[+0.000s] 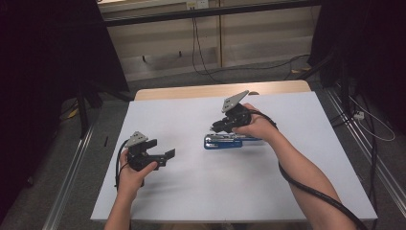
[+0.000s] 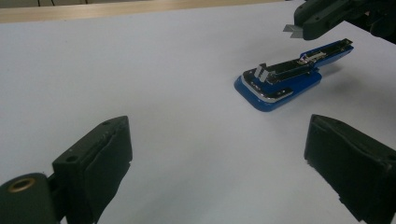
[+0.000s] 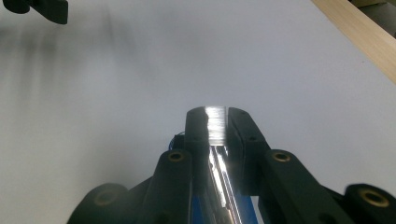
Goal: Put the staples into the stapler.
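A white sheet covers the wooden-edged surface (image 1: 230, 172), which stands in a dim room with grey carpet, black curtains at nine and three o'clock, and cables trailing at twelve. Just right of the sheet's centre lies a blue stapler with a chrome metal top arm (image 1: 225, 141), opened out flat. The right claw (image 1: 218, 127) is clamped on the shiny arm near its tail end, probably to lift or steady it. The left claw (image 1: 160, 152), at about eight o'clock from the stapler and well apart from it, hangs with its jaws spread and empty, apparently waiting to assist.
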A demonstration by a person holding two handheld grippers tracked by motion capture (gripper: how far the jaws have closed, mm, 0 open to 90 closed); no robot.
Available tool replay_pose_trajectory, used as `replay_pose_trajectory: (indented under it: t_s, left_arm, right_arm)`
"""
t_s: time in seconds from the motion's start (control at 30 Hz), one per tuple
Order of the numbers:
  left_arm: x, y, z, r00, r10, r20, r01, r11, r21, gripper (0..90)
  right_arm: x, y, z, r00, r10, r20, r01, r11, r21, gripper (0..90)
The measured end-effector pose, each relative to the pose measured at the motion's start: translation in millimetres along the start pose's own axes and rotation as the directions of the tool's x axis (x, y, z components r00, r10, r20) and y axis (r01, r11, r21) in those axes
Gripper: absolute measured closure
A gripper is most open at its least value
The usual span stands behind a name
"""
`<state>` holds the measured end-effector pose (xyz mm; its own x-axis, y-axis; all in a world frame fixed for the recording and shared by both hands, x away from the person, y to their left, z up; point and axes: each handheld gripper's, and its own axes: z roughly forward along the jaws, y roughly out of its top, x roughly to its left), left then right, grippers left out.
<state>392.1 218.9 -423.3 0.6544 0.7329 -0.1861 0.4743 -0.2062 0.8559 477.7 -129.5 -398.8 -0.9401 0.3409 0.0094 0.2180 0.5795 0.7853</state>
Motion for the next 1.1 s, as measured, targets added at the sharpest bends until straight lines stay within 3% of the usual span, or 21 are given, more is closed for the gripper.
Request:
replay_pose_trajectory:
  t_s: [0.57,1.1]
  left_arm:
    - [-1.2,-0.6,-0.4,1.0,0.007,-0.005,-0.007,1.0,0.003,7.8]
    - [-0.5,-0.4,-0.9,1.0,0.003,0.0,-0.003,1.0,0.007,7.8]
  right_arm:
    - [-0.6,-2.1,3.1,0.9997,-0.005,-0.026,0.005,1.0,0.013,79.5]
    - [-2.4,-8.5,12.0,0.9955,-0.041,-0.086,0.044,0.998,0.034,79.5]
